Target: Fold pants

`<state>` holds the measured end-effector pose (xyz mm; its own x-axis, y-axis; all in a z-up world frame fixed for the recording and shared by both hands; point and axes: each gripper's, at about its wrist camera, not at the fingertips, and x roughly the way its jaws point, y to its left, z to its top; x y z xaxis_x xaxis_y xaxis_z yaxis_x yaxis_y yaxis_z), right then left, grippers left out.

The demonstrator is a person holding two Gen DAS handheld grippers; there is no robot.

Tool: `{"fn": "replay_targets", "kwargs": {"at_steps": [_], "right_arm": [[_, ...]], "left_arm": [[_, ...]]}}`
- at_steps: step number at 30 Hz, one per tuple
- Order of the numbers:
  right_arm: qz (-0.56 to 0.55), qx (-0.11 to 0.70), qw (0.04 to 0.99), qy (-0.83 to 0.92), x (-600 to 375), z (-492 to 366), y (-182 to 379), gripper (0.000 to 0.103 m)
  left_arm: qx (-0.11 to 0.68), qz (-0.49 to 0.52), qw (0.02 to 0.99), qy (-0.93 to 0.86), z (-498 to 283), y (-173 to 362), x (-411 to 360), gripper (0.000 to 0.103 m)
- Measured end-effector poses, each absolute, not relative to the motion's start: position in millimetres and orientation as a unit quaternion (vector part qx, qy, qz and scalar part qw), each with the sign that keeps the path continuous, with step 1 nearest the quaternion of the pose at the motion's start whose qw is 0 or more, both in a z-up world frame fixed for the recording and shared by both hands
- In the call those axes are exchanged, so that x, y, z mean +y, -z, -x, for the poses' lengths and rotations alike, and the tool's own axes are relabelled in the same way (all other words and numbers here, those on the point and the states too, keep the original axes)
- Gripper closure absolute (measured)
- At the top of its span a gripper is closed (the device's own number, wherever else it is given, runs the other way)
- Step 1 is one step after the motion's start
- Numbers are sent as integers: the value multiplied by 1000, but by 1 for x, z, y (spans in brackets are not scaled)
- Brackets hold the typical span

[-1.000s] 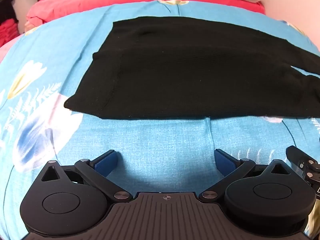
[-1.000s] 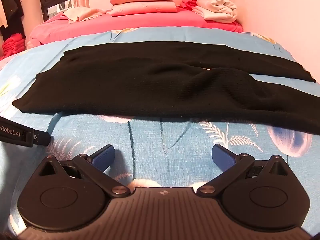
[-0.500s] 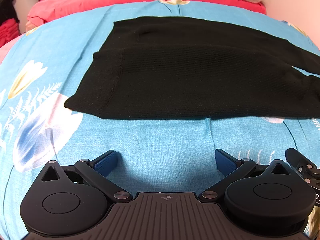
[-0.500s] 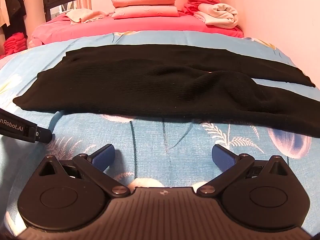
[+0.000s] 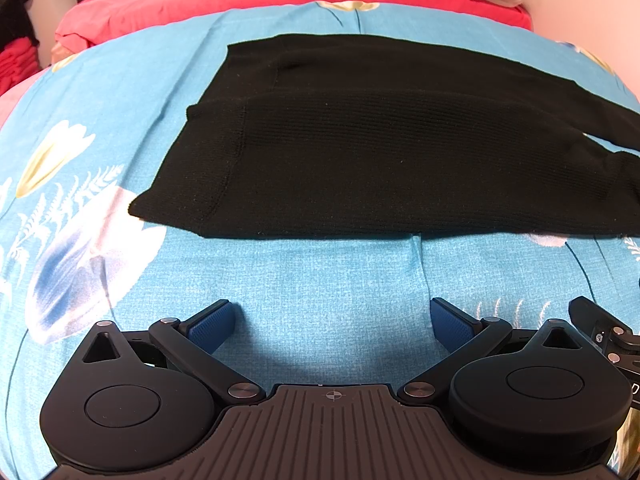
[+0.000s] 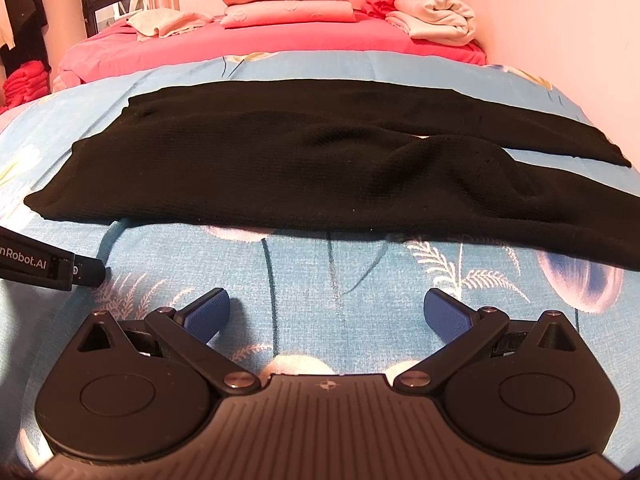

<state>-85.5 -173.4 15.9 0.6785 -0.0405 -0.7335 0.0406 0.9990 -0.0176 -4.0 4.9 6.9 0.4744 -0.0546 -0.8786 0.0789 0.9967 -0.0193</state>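
Black knit pants (image 5: pixel 380 140) lie spread flat across the blue floral bed cover, waistband at the left, legs running off to the right. In the right wrist view the pants (image 6: pixel 320 168) show two legs splitting apart at the right, with a raised wrinkle in the near leg. My left gripper (image 5: pixel 332 320) is open and empty, just short of the pants' near edge by the waist. My right gripper (image 6: pixel 326 312) is open and empty, short of the near leg's edge. Each gripper's body shows at the edge of the other's view.
The blue floral cover (image 6: pixel 360 272) lies between the grippers and the pants. Behind it a red bed (image 6: pixel 260 40) holds folded pink pillows (image 6: pixel 284 4), a cream towel (image 6: pixel 168 22) and rolled laundry (image 6: pixel 436 16). A wall runs along the right.
Both grippers have stayed open. The right wrist view has tilted up slightly, showing more of the far bed. The left view is almost unchanged.
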Motion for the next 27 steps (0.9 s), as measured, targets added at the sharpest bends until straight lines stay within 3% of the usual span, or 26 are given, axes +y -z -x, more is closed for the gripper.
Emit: {"fn": "replay_targets", "kwargs": {"at_steps": [27], "right_arm": [[2,386,922,25,-172,91,-12,0]], "left_arm": [[504,-13,863,39,5,-3,5,0]]}}
